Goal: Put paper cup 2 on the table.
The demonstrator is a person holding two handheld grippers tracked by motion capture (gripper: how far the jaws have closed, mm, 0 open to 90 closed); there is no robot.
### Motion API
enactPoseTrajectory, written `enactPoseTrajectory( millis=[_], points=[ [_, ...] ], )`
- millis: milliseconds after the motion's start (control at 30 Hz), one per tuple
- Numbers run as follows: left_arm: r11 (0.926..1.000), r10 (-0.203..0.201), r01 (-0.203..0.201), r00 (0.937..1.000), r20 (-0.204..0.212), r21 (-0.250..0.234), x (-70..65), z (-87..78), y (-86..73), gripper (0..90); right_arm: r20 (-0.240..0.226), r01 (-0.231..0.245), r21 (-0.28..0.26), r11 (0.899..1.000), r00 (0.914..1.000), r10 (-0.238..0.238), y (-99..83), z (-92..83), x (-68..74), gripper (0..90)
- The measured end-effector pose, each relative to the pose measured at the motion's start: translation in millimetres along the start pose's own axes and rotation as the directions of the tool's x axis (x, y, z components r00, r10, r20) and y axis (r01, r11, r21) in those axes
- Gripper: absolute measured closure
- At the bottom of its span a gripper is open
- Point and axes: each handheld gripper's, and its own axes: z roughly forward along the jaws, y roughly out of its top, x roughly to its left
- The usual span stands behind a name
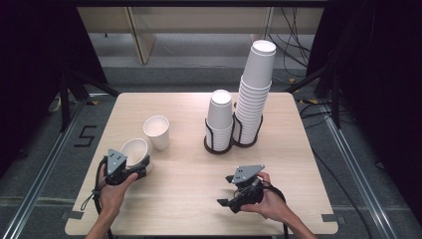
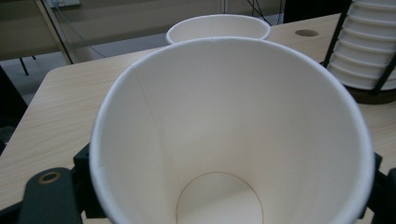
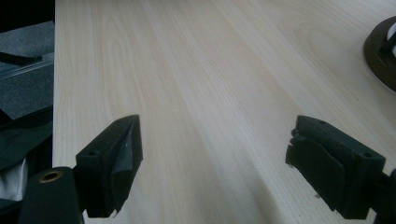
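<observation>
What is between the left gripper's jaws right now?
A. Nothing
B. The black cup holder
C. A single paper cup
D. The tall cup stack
C: the left gripper is clamped on a paper cup, tilted with its mouth toward that gripper's camera, while the stacks stand apart in their holders.

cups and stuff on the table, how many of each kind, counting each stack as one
loose paper cups: 2, one standing on the table, one tilted in the left gripper (cup at)
stacks of paper cups: 2, short and tall
black stack holders: 2
grippers: 2, left and right
total: 8
</observation>
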Motion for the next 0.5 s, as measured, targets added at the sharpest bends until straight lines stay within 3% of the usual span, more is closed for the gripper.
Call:
enactPoseTrajectory(
  millis=[500],
  points=[
    [0.9987, -0.014, 0.017, 0.998, -0.062, 0.047, 24.8, 34.1, 5.4, 16.3, 0.003, -0.008, -0.001, 1.0, 1.0, 0.008, -1.5, -1.6, -0.4, 17.8]
  ],
)
